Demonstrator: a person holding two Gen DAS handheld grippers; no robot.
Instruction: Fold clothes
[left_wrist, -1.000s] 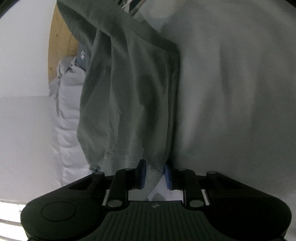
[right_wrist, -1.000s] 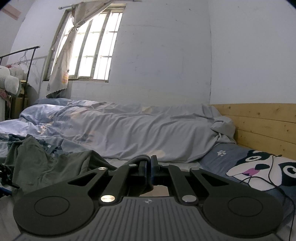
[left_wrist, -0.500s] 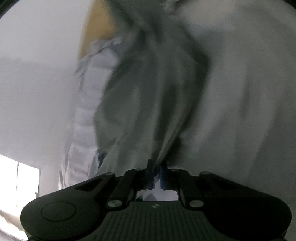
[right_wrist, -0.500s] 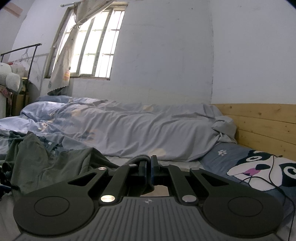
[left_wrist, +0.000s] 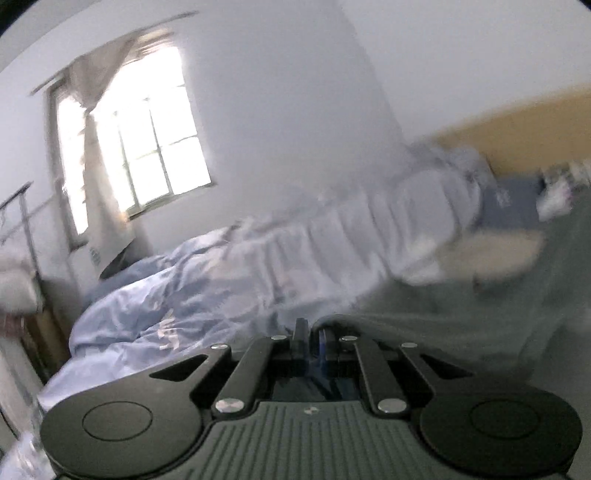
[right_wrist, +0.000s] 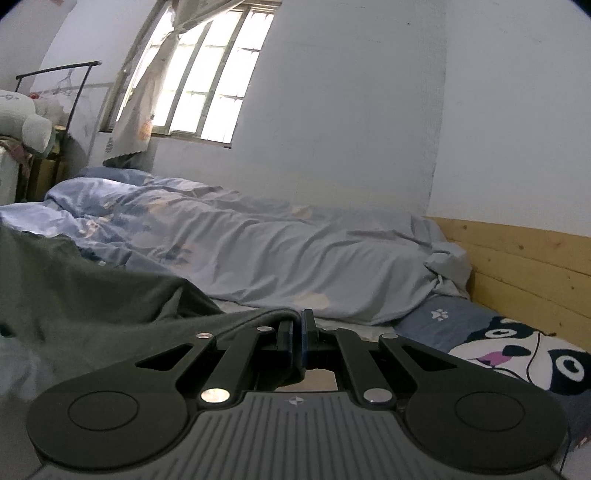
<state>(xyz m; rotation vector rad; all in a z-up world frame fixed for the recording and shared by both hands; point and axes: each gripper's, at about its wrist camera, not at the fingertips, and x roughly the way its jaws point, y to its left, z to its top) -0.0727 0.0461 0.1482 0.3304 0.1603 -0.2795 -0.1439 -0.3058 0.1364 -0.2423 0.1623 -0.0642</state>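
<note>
Left gripper (left_wrist: 312, 334) now clamped on an edge of the dark green garment (left_wrist: 461, 321); a second back its jaws stood apart around the cloth hem with the camera staring at bedsheet, now the view is swung level toward the window (left_wrist: 147, 140) and rumpled blue duvet (left_wrist: 229, 280), heavily blurred. Reads as pinch made and corner lifted and rolled upright, so the garment is being raised for spreading or a first fold. Garment trails off to the right in the left wrist view.

Right gripper (right_wrist: 297, 332) pinched shut on another edge of the same garment (right_wrist: 92, 295), unchanged from earlier, held nearly level over the bed; cloth drapes away to its left. Wooden headboard (right_wrist: 524, 273) and panda pillow (right_wrist: 517, 350) lie beyond on the right.
</note>
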